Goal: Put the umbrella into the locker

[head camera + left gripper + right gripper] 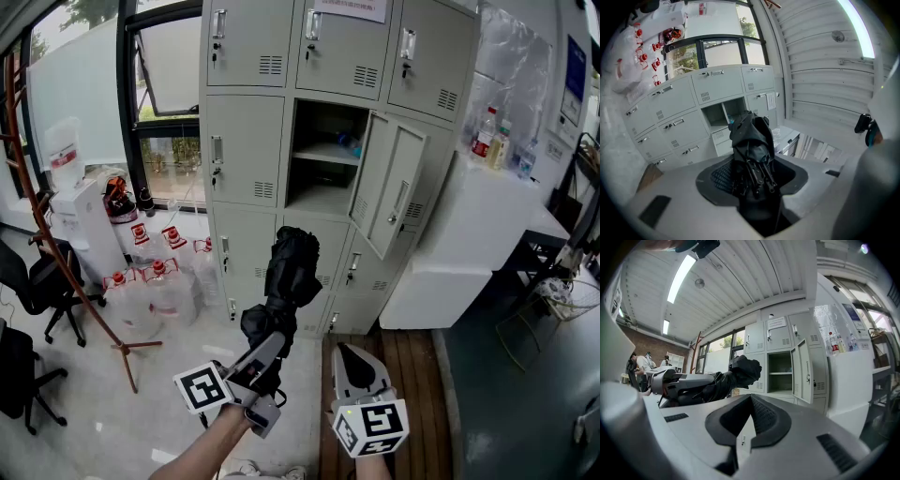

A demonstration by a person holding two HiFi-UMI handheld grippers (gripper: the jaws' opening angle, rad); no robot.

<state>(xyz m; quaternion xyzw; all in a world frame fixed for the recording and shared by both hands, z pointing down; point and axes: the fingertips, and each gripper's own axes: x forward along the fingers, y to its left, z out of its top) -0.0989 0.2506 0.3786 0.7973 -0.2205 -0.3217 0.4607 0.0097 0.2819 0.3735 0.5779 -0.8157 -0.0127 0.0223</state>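
A folded black umbrella (291,272) sticks up and forward from my left gripper (268,345), which is shut on its lower end. In the left gripper view the umbrella (749,140) fills the gap between the jaws, and its ribs show at the grip of my left gripper (753,177). Ahead stands the grey locker bank (246,141) with one open compartment (326,159) in the middle row, its door (394,192) swung out to the right. My right gripper (347,354) is held low beside the left, shut and empty. The right gripper view shows the umbrella (740,373) to the left of my right gripper (749,420).
Large water bottles (150,281) with red caps stand on the floor left of the lockers. A red coat stand (56,244) and black office chairs (42,286) are further left. A white counter (487,225) with bottles (492,141) adjoins the lockers on the right.
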